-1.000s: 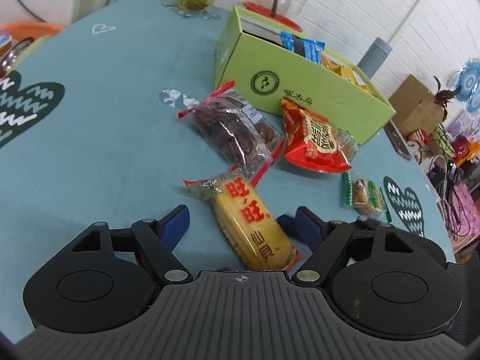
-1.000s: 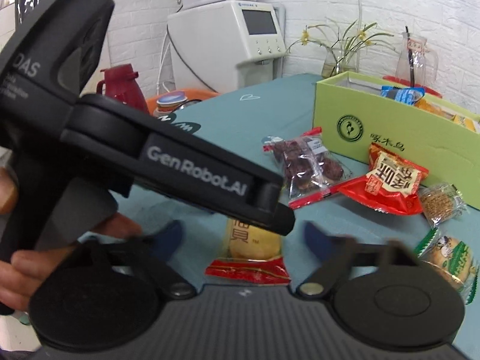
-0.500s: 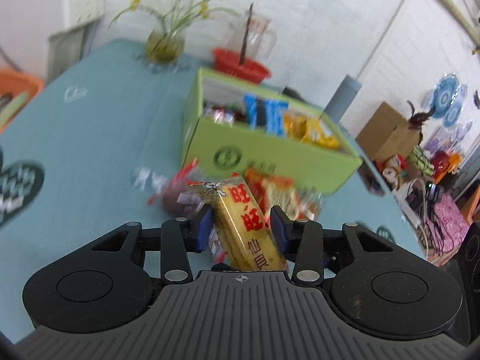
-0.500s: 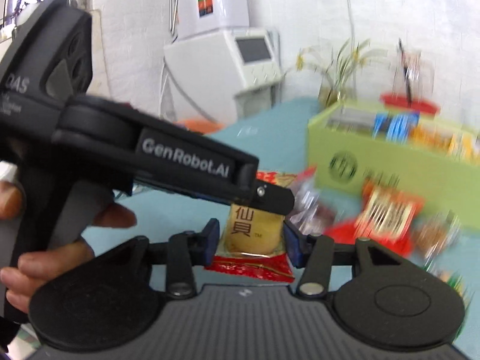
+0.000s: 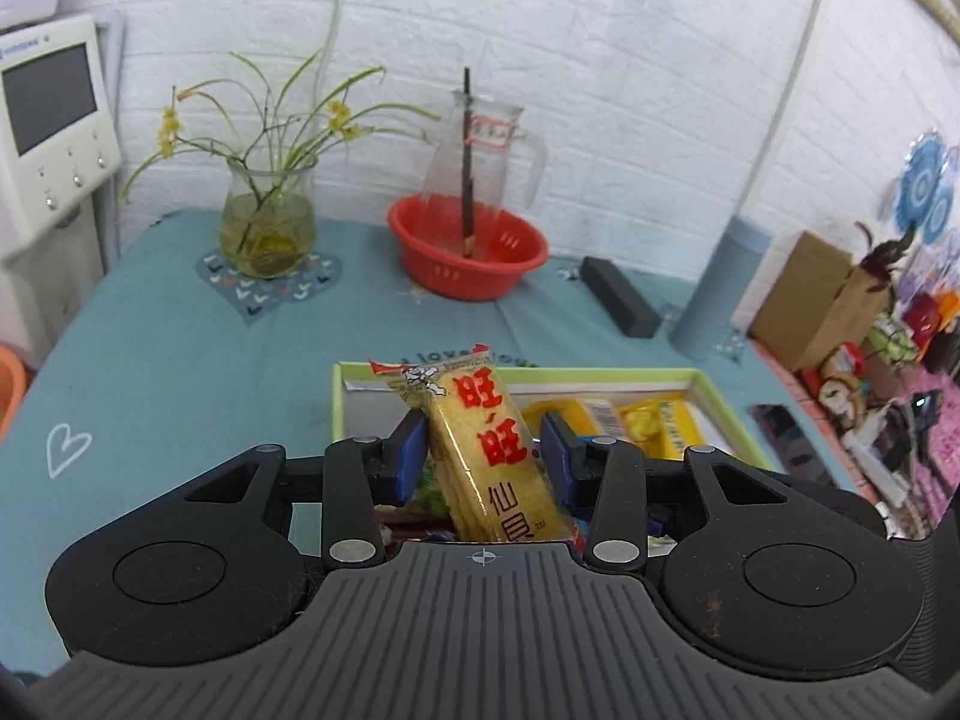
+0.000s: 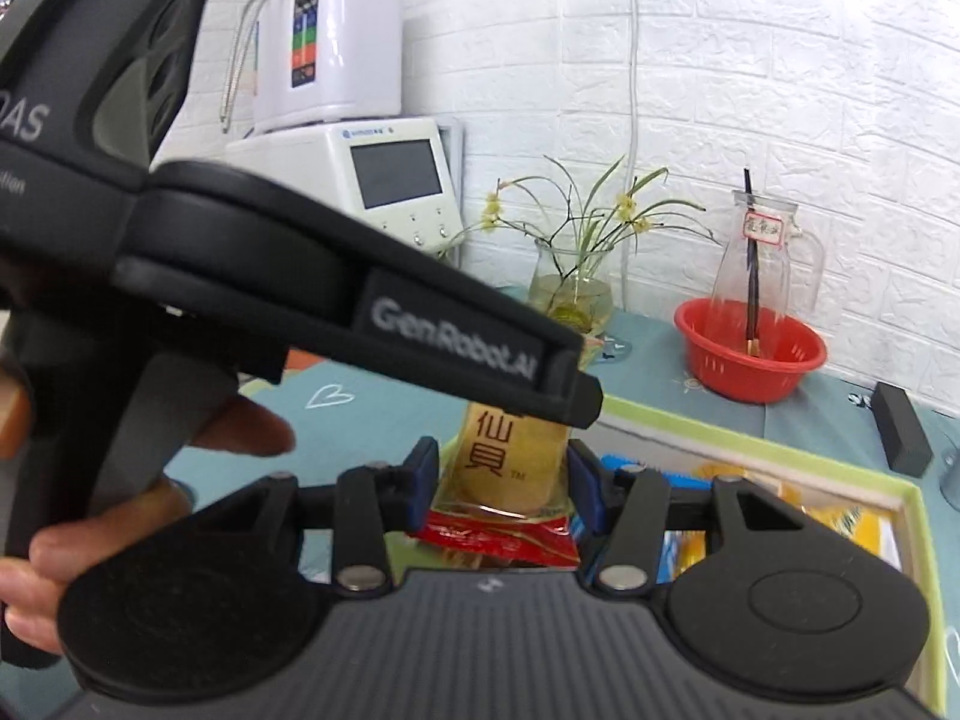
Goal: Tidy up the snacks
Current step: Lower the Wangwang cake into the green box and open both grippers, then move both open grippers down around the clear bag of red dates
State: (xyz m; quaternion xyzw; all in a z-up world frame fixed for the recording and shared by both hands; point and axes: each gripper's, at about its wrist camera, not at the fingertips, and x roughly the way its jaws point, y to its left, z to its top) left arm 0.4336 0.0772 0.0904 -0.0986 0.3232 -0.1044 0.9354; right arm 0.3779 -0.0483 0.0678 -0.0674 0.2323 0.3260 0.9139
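Both hand-held grippers pinch the same snack: the left hand-held gripper [image 5: 483, 462] has its blue pads against the long sides of a yellow cracker pack [image 5: 489, 450], and the right hand-held gripper [image 6: 501, 483] squeezes the pack's other end, just above its red crimped seal. The right one's jaws have eased slightly apart in the last half second, yet the pads look pressed on the wrapper. The left one's jaws have lately been closing, with the pack between them

The pack is off the tabletop [image 5: 180, 372], held tilted over the open green box [image 5: 717, 396], where yellow and blue packets already lie. A person's hand [image 6: 120, 510] grips the left tool's handle in the right view

The pack looks light, its glossy film likely slippery. The crackers inside are probably stiff but brittle, so a hard squeeze across the middle could snap them. The long edges, where the crackers back the film, seem the safest hold. The crimped ends are floppy and would let the pack swing. With a grip at each end, any twist or pull between the hands could bend the pack, so lowering it level into a free gap in the box seems wise
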